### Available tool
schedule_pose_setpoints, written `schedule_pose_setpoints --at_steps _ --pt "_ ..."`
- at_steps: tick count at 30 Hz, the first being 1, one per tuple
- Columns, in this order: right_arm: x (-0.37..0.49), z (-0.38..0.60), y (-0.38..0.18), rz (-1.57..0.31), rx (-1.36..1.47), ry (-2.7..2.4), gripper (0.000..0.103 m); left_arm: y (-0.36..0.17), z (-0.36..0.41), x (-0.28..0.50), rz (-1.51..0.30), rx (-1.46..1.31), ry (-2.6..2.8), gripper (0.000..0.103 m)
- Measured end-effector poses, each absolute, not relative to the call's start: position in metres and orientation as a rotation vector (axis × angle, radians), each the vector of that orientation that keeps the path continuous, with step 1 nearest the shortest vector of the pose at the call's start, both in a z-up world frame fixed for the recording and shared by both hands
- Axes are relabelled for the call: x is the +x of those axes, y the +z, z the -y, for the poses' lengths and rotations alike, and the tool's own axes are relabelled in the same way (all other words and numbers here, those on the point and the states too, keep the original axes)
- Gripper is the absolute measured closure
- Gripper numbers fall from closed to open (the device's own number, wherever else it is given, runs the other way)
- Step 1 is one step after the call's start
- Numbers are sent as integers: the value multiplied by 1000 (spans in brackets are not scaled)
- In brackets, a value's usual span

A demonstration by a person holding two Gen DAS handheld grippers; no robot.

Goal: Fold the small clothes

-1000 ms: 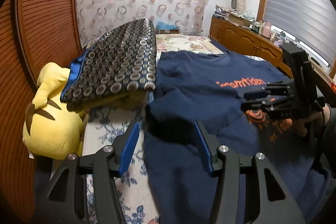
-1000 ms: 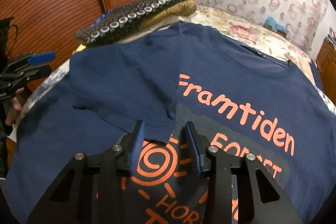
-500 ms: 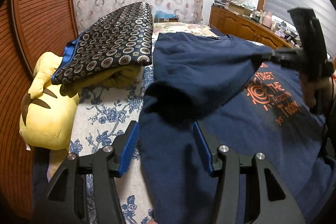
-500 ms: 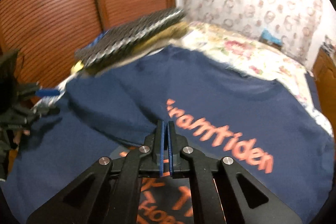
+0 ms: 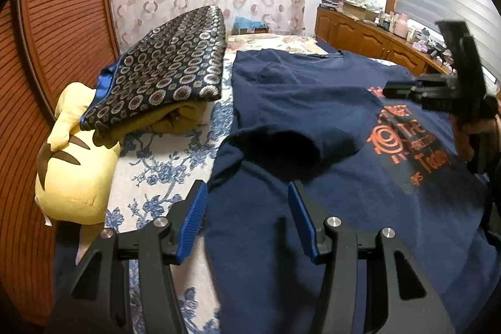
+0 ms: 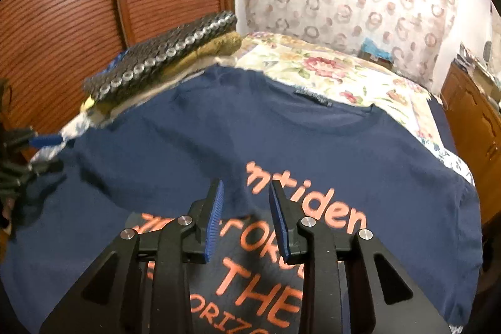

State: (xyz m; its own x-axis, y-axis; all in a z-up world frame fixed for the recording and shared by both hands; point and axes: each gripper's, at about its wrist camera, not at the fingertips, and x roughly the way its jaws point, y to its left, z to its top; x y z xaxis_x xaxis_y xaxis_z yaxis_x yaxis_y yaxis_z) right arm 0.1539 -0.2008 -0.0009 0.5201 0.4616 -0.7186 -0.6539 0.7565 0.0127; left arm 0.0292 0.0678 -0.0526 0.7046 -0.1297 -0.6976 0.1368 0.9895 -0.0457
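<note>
A navy T-shirt (image 5: pixel 313 115) with orange print lies face up on the bed; it also shows in the right wrist view (image 6: pixel 281 146). Its left sleeve (image 5: pixel 297 111) is folded inward over the chest and covers part of the lettering. My left gripper (image 5: pixel 245 199) is open and empty above the shirt's left side edge. My right gripper (image 6: pixel 245 199) is open and empty just above the edge of the folded sleeve, over the print. It appears in the left wrist view (image 5: pixel 438 89) at the right.
A stack of folded patterned bedding (image 5: pixel 169 74) sits at the left by the wooden doors (image 5: pixel 62 36). A yellow plush toy (image 5: pixel 72 171) lies beside it. The floral bedsheet (image 5: pixel 162 165) shows to the shirt's left. A wooden cabinet (image 5: pixel 369 36) stands at the far right.
My right gripper, shut on the sleeve half a second ago, has opened and let it go; the sleeve now lies across the chest. My left gripper stays open.
</note>
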Motion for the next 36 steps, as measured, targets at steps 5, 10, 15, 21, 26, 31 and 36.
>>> schedule_pose_setpoints --at_steps 5,10,15,21,26,31,36 --pt "155 211 -10 -790 -292 648 74 -45 -54 26 -751 -15 -212 51" --pt "157 234 -13 -820 -268 635 70 -49 -39 38 -780 -15 -264 58" --pt "162 238 -16 -836 -240 638 62 -56 -27 52 -819 11 -289 70" --pt "174 215 -15 -843 -222 685 62 -54 -17 67 -847 45 -298 72" --pt "181 201 -23 -874 -237 704 62 -59 -12 74 -882 36 -343 72" --pt "183 198 -28 -883 -249 699 61 -55 -8 72 -867 25 -381 84" --pt "183 198 -28 -885 -243 700 60 -38 -1 66 -851 17 -429 95"
